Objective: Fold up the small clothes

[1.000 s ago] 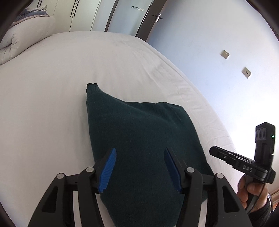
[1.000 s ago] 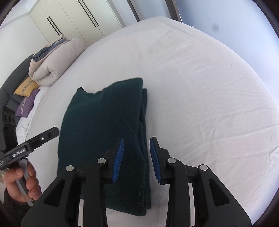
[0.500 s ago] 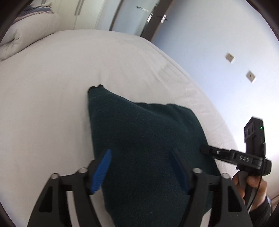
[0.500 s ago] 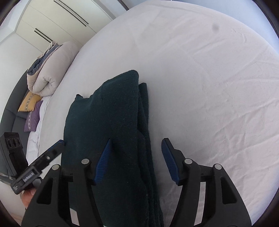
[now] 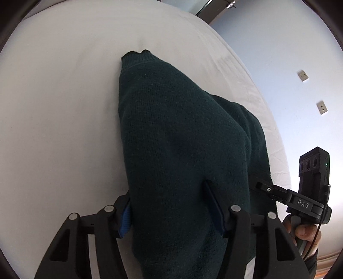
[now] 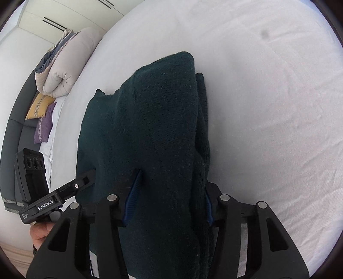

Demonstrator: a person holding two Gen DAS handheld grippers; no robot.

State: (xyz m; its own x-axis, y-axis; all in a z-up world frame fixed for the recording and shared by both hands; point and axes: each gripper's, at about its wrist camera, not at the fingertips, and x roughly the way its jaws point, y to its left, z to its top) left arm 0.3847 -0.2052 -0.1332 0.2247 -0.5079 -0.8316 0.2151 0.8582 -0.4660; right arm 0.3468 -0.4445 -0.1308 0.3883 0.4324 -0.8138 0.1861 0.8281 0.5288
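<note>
A dark green knitted sweater (image 5: 182, 139), folded into a long strip, lies on the white bed (image 5: 53, 118); it also shows in the right wrist view (image 6: 154, 128). My left gripper (image 5: 171, 206) is open, its blue-padded fingers astride the sweater's near left edge, one finger under or beside the fabric. My right gripper (image 6: 169, 199) is open and straddles the near right edge the same way. Each gripper shows in the other's view: the right one (image 5: 300, 201) and the left one (image 6: 53, 199).
A rolled beige duvet (image 6: 64, 64) and yellow and purple cushions (image 6: 41, 115) lie at the bed's far left. A pale blue wall with two sockets (image 5: 321, 107) runs along the right. White wardrobe doors (image 6: 64, 19) stand behind.
Both grippers have moved forward and down onto the sweater's near end. The right gripper's fingers have opened wider, and the fabric now sits between the fingers of each gripper.
</note>
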